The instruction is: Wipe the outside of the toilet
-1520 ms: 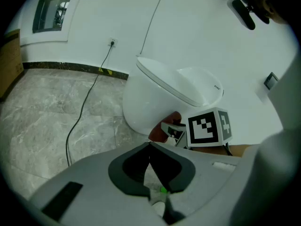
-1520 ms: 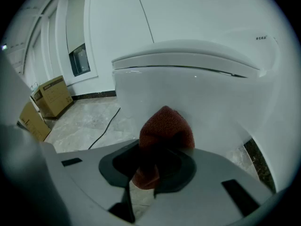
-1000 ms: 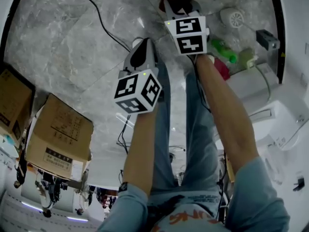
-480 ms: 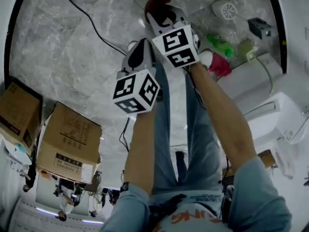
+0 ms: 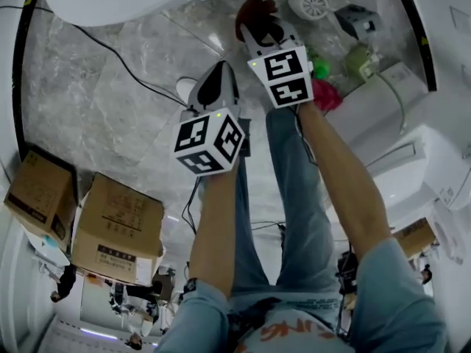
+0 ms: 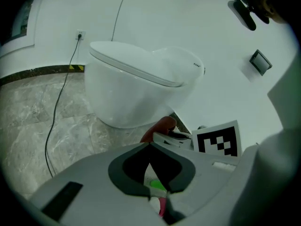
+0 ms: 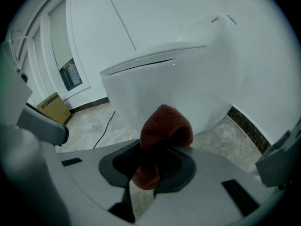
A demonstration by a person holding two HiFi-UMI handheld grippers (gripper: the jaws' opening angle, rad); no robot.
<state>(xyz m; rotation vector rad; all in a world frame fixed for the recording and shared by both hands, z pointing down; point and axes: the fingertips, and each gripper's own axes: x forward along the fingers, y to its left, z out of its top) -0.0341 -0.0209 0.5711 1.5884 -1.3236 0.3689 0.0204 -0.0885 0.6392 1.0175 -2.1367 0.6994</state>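
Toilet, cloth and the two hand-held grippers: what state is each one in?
Toilet: lid down.
Right hand-held gripper: shut on the cloth.
Cloth: bunched up, clamped between the jaws.
Left hand-held gripper: shut, holding nothing.

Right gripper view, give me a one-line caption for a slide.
Right gripper, jaws shut on a rust-red cloth, faces the white toilet bowl's outside.

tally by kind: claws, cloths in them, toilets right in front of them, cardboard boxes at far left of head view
claws: 2 (left claw, right claw)
cloths: 1 (red-brown cloth, in the right claw)
toilets: 1 (white toilet)
cardboard boxes: 2
total: 6
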